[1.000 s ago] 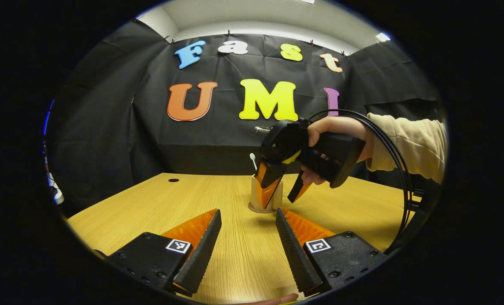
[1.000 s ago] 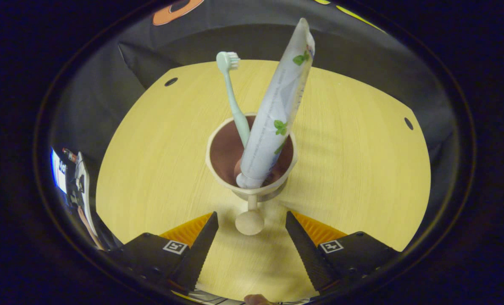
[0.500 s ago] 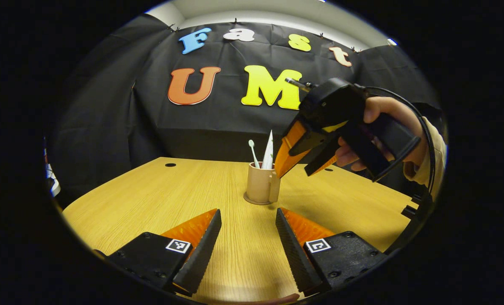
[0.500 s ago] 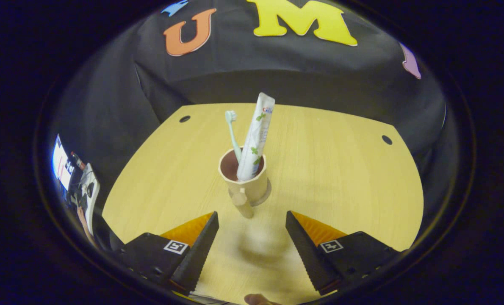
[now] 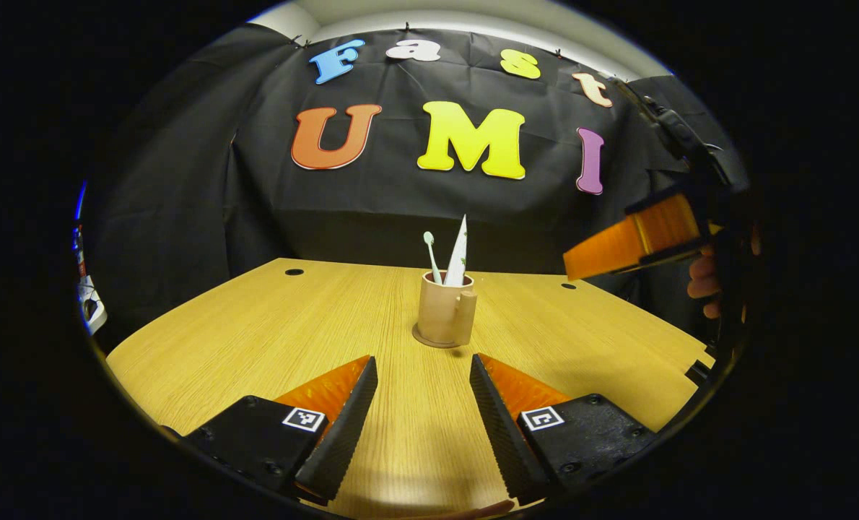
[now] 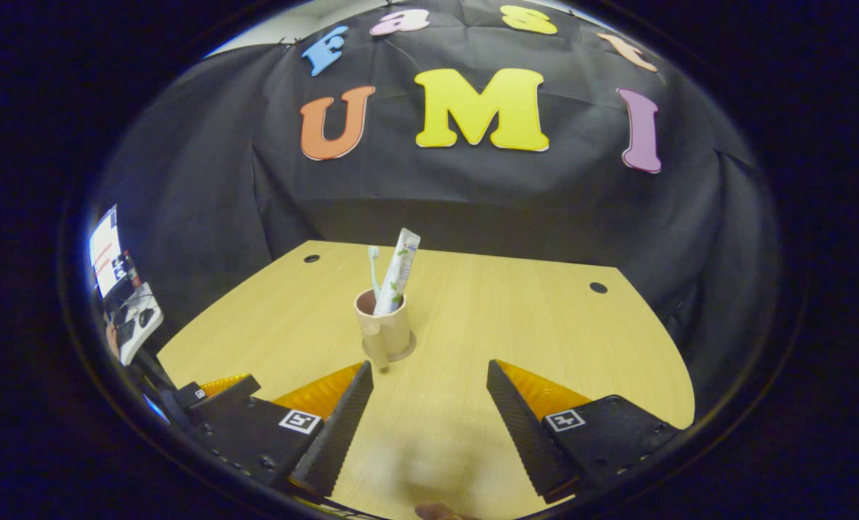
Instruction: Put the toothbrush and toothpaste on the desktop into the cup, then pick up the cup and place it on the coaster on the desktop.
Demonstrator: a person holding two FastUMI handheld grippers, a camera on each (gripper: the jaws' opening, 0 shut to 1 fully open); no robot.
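Observation:
A tan cup [image 5: 444, 310] with a handle stands upright on a round coaster [image 5: 429, 341] in the middle of the wooden table [image 5: 256, 332]. A pale green toothbrush [image 5: 430, 254] and a white toothpaste tube [image 5: 459, 253] stick up out of it. My left gripper [image 5: 422, 361] is open and low over the table, a short way in front of the cup. In the right gripper view the cup [image 6: 384, 328], toothbrush [image 6: 373, 269] and tube [image 6: 398, 271] sit ahead and left of my open right gripper [image 6: 429, 365]. That gripper holds nothing.
In the left gripper view the right gripper [image 5: 631, 245] hangs high at the right edge, held by a hand [image 5: 700, 282]. The table has small round holes [image 6: 598, 287] near its far corners. A screen and keyboard [image 6: 119, 289] sit beyond the table's left side.
My right gripper has let go of the cup's handle, then risen and drawn back to the right. The cup stays on the coaster. My left gripper has hardly moved.

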